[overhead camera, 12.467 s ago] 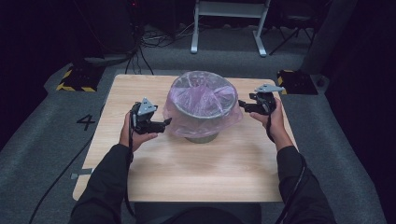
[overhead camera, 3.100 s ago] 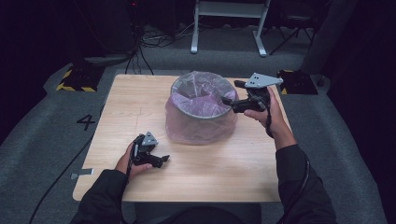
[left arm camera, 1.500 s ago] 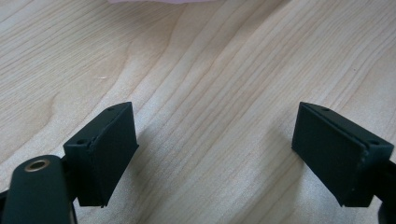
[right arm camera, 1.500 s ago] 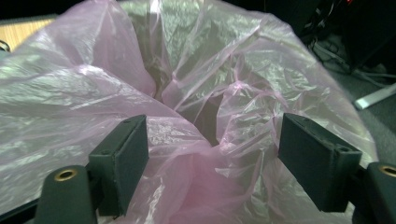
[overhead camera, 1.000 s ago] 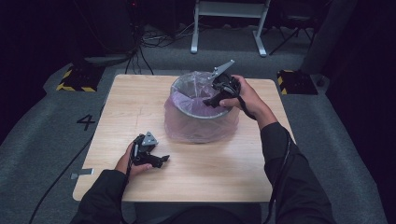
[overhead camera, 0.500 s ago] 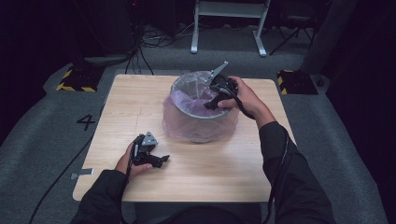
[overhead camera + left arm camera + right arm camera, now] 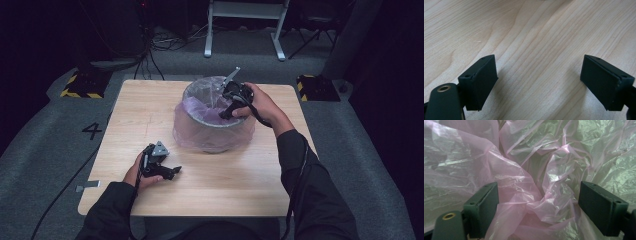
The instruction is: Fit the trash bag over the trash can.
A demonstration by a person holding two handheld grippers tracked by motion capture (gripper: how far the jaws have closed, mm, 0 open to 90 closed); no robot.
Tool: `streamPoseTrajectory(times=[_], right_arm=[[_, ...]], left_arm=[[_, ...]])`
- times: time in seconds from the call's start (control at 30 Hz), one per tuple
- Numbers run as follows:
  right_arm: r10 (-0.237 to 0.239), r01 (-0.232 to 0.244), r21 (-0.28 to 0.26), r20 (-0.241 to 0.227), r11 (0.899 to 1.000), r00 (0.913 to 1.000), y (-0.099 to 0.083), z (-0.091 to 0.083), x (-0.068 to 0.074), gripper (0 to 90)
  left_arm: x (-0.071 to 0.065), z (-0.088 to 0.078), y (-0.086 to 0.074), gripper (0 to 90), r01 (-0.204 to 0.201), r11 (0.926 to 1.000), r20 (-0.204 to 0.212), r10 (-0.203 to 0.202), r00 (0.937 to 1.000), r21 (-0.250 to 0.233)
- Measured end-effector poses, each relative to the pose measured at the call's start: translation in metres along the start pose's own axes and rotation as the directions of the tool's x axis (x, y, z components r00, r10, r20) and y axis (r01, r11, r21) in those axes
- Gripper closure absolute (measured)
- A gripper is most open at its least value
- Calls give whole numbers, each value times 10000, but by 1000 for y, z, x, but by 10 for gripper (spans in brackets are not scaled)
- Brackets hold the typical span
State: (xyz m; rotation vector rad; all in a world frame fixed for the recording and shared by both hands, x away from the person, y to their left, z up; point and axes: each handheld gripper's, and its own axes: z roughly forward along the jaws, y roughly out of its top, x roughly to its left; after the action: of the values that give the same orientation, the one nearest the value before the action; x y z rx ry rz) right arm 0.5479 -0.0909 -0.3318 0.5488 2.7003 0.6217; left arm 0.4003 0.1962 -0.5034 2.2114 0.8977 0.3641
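Observation:
A round grey bin (image 7: 196, 116) stands mid-table, lined with a thin pink plastic bag (image 7: 200, 136) whose skirt hangs down over the outside. My right gripper (image 7: 222, 102) reaches down into the bin's mouth from its far right side. Its jaws have just been opening and stand wide. In the right gripper view, crumpled pink bag film (image 7: 531, 195) bulges between the right gripper (image 7: 537, 207) pads without being pinched. My left gripper (image 7: 172, 172) rests low on the table near the front left, open, with bare wood between the jaws of the left gripper (image 7: 539, 82).
The wooden table (image 7: 150, 110) sits on grey carpet. A yellow-black striped block (image 7: 80, 86) lies off the far-left corner and another (image 7: 317, 87) off the far-right. Cables and a metal stand (image 7: 245, 25) lie beyond the far edge.
Over the last three seconds my right gripper has gone from the bin's right rim into its mouth, tilting downward. The left gripper has stayed put on the table.

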Motion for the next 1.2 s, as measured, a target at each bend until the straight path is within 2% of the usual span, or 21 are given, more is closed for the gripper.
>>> streamPoseTrajectory(times=[0.17,0.4,0.8,0.87,1.0,1.13,1.2], right_arm=[[268,-270,-311,-59,9991,9996,-1,-2,1,178],[356,-356,-668,-8,9971,9994,0,-7,3,181],[684,-638,-1435,274,9876,9973,-6,-17,1,181],[821,-744,-1645,408,9836,9958,-9,-18,0,182],[1144,-1036,-2306,340,9675,9928,-13,-24,-1,182],[1182,-1036,-2483,446,9631,9920,-16,-28,-1,180],[1311,-1148,-2650,446,9574,9904,-17,-31,-1,178]], left_arm=[[0,0,0,139,-22,10000,4,22,10000,-11],[0,0,0,139,-1,10000,4,1,10000,5],[0,0,0,139,-6,10000,0,6,10000,3],[0,0,0,138,-8,10000,1,8,10000,2],[0,0,0,139,-5,10000,1,5,10000,3],[0,0,0,139,-12,10000,3,12,10000,-6],[0,0,0,139,-9,10000,11,9,10000,-4]])
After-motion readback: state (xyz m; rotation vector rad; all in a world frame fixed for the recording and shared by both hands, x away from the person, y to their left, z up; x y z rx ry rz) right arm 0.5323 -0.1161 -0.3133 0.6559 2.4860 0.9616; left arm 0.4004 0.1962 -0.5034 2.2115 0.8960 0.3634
